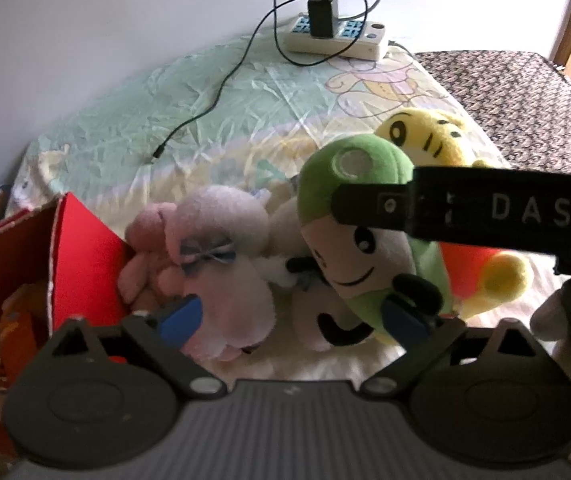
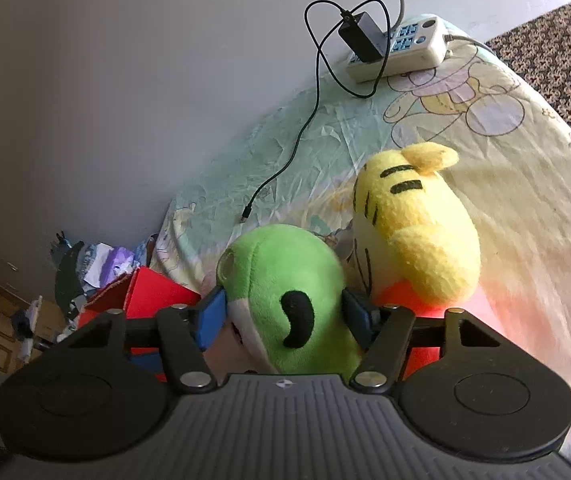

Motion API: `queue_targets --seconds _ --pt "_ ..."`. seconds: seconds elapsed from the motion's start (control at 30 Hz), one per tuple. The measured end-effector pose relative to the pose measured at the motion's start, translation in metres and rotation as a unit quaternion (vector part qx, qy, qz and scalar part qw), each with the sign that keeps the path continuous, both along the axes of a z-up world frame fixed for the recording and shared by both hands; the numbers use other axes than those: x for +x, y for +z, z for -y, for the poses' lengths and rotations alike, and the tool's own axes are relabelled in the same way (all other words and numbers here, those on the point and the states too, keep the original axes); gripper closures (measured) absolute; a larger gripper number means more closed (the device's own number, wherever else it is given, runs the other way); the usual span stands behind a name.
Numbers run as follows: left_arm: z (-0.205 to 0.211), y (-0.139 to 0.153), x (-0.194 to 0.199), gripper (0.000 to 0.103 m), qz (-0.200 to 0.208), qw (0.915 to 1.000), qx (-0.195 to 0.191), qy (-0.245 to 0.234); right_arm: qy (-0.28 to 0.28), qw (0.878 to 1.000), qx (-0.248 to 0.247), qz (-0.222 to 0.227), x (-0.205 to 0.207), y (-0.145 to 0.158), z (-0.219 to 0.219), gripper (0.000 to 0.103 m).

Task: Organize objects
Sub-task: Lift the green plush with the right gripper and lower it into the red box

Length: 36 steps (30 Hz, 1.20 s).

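Sitting between the blue pads of the right gripper (image 2: 283, 312), the green plush toy (image 2: 285, 288) has a pad pressed against each side of its head, so those jaws grip it. Just behind it leans a yellow striped plush (image 2: 417, 232) on the printed bedsheet (image 2: 505, 168). The left gripper (image 1: 291, 320) hangs with jaws spread wide and nothing clamped; a pale pink plush (image 1: 221, 264) lies by its left pad, the green toy's lower body by its right. A red box (image 1: 81, 248) stands at left, and a power strip (image 1: 337, 38) lies by the wall.
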<state>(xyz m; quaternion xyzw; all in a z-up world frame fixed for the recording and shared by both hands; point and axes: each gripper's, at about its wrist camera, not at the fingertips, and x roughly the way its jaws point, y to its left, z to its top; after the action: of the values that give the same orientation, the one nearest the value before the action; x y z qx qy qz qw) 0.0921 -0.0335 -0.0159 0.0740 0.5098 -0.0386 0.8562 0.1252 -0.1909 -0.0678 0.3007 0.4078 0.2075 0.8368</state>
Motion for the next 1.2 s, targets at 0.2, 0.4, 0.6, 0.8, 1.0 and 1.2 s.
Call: queue_targets --seconds 0.2,0.4,0.6,0.8,1.0,1.2 --pt "0.001 0.004 -0.008 0.025 0.003 0.9996 -0.02 -0.022 0.002 1.0 0.009 0.005 -0.012 0.009 0.004 0.043" --pt "-0.004 0.017 -0.03 0.033 0.031 0.9979 -0.044 -0.035 0.0 0.999 0.022 0.026 -0.029 0.025 0.004 0.043" --pt "-0.032 0.033 -0.05 0.029 0.055 0.9945 -0.088 -0.014 0.006 0.998 0.048 0.051 -0.039 0.041 -0.011 0.043" --pt "-0.079 0.057 -0.075 0.023 0.115 0.9868 -0.114 0.009 0.017 0.993 0.079 0.082 -0.042 0.065 -0.052 0.043" --pt "-0.155 0.073 -0.092 0.021 0.147 0.9792 -0.131 0.047 0.043 0.991 0.097 0.086 -0.031 0.071 -0.123 0.042" --pt "-0.234 0.063 -0.103 0.02 0.147 0.9741 -0.133 0.109 0.059 0.991 0.104 0.062 -0.016 0.057 -0.195 0.042"
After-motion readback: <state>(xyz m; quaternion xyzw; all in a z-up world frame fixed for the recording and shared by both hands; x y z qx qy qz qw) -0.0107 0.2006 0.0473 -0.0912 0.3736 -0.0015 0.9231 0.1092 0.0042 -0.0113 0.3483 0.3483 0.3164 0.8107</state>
